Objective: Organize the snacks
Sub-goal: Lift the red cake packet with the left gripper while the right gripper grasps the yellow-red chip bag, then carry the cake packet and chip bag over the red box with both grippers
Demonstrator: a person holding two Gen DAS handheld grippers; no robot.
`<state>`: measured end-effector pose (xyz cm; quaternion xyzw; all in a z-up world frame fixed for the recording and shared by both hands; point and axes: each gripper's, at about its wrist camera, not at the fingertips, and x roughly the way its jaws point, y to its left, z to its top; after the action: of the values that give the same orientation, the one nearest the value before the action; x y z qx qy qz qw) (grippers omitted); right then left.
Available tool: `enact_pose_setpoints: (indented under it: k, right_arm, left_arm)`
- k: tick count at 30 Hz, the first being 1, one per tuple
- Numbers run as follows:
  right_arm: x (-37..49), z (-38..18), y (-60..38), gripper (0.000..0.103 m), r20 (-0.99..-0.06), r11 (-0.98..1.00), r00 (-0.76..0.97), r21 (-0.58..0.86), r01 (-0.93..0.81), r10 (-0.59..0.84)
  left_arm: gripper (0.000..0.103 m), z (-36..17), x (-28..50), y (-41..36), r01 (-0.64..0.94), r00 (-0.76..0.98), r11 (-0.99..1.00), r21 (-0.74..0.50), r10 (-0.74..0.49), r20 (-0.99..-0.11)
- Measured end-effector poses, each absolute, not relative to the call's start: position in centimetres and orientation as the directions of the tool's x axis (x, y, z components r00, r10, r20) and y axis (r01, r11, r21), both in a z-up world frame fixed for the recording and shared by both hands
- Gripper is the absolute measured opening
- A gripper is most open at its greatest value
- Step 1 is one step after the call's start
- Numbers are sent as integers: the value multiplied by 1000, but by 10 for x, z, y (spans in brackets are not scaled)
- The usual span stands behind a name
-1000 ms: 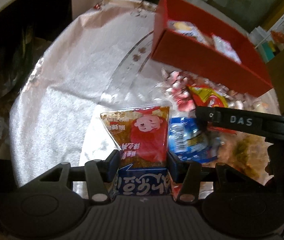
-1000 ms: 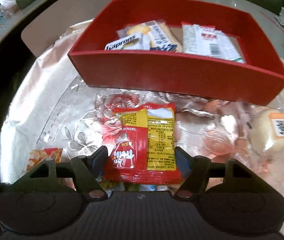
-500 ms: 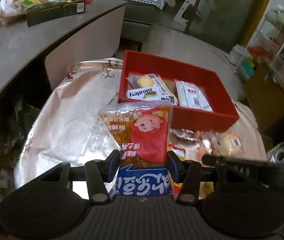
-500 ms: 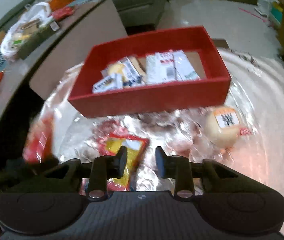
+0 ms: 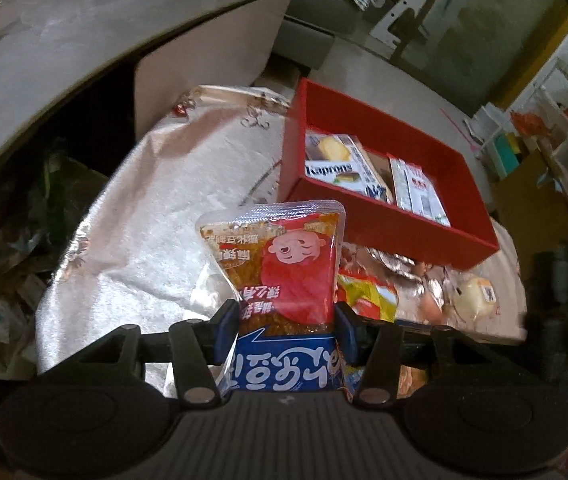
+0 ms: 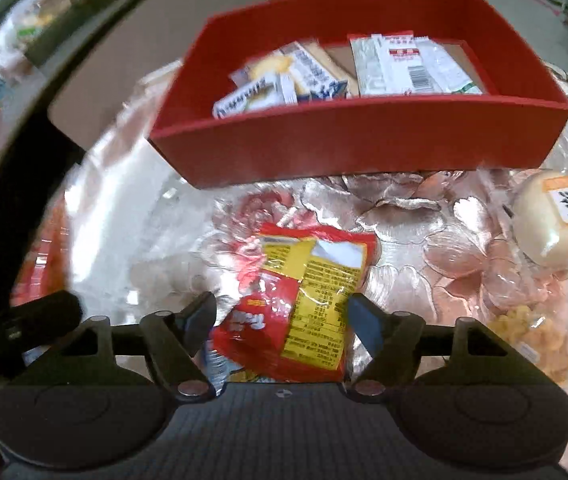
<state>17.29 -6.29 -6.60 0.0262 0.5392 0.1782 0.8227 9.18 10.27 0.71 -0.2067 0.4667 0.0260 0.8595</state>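
Up in the air stands the red-and-orange snack pouch (image 5: 284,268) with a cartoon face and a blue band at its bottom, upright and clear of the cloth, upside down as the left wrist camera sees it. The red box (image 6: 364,144) sits open on the silvery cloth, holding a white "Kaprons" cake pack (image 5: 334,172) beside a white barcode sachet (image 6: 400,64). In front of the box, a crinkled red-and-yellow packet (image 6: 304,300) lies flat, print side up, and a pale round bun (image 6: 548,220) in clear wrap with an orange label rests off to its right.
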Motion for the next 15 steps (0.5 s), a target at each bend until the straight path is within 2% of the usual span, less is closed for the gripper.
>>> enact_pose_setpoints:
  k: [1, 4, 8, 15]
  right_arm:
    - [173, -70, -60, 79, -881, 937, 362, 209, -280, 305]
    - [175, -72, -61, 71, -877, 935, 385, 168, -313, 287]
    - [176, -65, -77, 64, -865, 923, 362, 245, -296, 346]
    - [165, -38, -104, 63, -815, 909, 415, 307, -282, 404]
  left_arm:
    - [44, 6, 93, 100, -232, 557, 916, -328, -152, -817]
    - [44, 2, 97, 93, -218, 540, 921, -324, -162, -826]
    - [44, 3, 97, 89, -214, 545, 920, -329, -167, -822]
    - [44, 8, 103, 77, -193, 563, 931, -311, -155, -812]
